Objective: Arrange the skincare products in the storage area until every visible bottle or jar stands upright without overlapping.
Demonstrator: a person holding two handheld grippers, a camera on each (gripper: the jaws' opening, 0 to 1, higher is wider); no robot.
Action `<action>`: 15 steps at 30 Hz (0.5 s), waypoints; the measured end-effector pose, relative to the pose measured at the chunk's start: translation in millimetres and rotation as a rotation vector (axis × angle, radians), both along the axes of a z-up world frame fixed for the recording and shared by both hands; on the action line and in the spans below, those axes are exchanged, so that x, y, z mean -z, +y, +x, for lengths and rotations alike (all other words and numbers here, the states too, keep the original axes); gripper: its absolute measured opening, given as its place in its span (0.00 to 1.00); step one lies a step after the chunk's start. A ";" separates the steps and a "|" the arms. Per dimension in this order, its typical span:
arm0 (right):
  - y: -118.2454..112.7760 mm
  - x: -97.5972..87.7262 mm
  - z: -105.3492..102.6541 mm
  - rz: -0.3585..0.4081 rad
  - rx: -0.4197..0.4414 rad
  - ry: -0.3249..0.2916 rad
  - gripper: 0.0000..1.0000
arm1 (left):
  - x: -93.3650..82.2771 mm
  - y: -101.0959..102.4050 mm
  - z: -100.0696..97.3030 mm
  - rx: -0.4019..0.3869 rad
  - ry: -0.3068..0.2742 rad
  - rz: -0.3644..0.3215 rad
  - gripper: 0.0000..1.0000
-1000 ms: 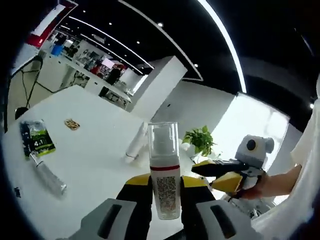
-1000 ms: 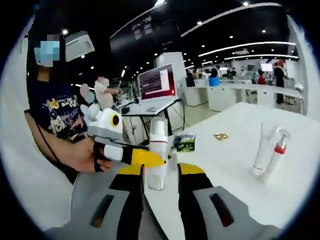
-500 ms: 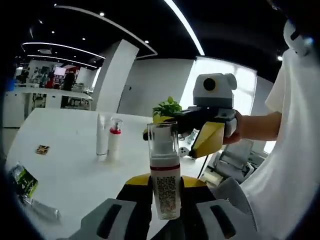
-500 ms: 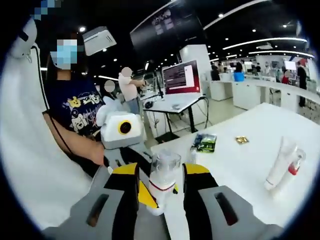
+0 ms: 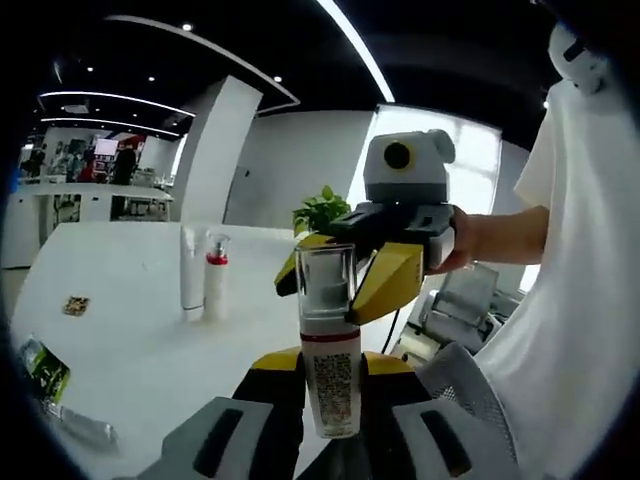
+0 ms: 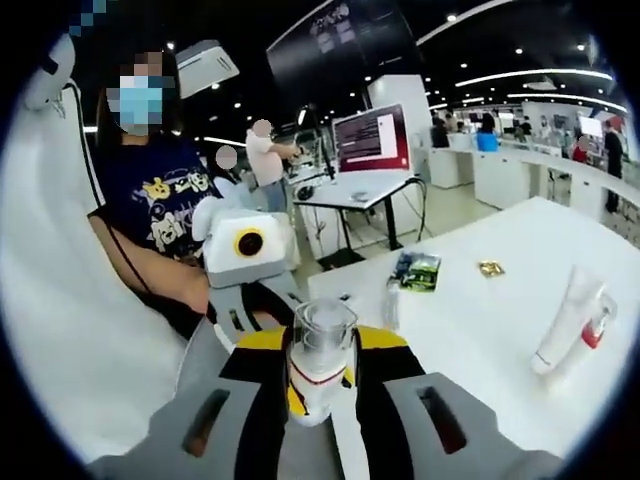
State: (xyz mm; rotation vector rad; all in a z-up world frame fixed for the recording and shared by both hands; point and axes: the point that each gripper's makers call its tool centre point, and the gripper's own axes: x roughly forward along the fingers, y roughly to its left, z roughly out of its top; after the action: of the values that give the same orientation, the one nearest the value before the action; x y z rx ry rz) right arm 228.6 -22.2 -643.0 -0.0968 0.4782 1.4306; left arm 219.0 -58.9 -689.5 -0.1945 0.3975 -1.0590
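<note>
We see one pump bottle (image 5: 329,355) pinched upright in the left tongs (image 5: 332,385), above the worktop (image 5: 130,320). The right tongs (image 6: 317,375) stand spread around its clear cap. Two more containers, one tube (image 5: 190,282) and one red-collared bottle (image 5: 214,290), stand upright together behind; one sachet (image 6: 418,270) lies apart.

the white tabletop (image 5: 130,320) lies open in the middle. a white squeeze tube (image 5: 190,282) and a red-collared pump bottle (image 5: 215,290) stand touching at its far side; a green sachet (image 5: 38,368) lies at the near-left edge.
</note>
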 end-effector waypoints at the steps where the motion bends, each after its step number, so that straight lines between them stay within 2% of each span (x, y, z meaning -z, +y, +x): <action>1: -0.1 -0.1 0.6 -0.002 0.003 -0.001 0.21 | 0.1 0.1 0.3 0.000 0.000 0.000 0.20; 10: -0.7 -1.1 4.8 0.002 0.016 0.007 0.21 | -1.1 0.5 2.9 0.007 -0.010 -0.003 0.20; 15: 6.3 -5.0 8.6 0.010 0.003 -0.001 0.21 | -5.2 5.5 8.1 -0.006 -0.020 -0.007 0.20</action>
State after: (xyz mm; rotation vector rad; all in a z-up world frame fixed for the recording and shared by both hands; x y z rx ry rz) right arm 237.2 -15.9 -638.1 -0.0888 0.4695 1.4300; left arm 227.1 -53.4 -684.3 -0.1910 0.3755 -1.0553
